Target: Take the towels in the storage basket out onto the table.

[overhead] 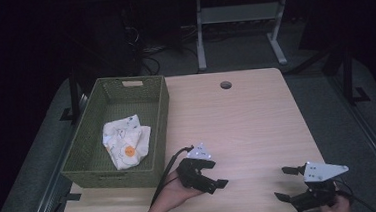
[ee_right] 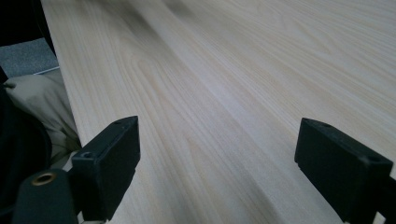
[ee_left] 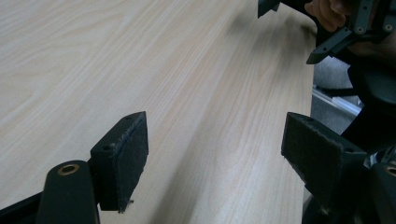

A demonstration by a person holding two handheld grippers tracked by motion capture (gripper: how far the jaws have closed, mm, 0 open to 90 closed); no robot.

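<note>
A green woven basket stands on the left part of the light wooden table. Inside it lies a crumpled white cloth with small coloured prints and an orange spot. My left gripper rests in a hand near the table's front edge, just right of the basket, jaws pointing right. It is open over bare wood. My right gripper sits at the front right corner, pointing left. It is also open, with nothing between its pads. The right gripper appears far off in the left gripper view.
A round cable hole sits near the table's far edge. Behind the table stand the white legs of another desk on grey floor. Beige fabric on the person's lap shows beyond the table's front edge.
</note>
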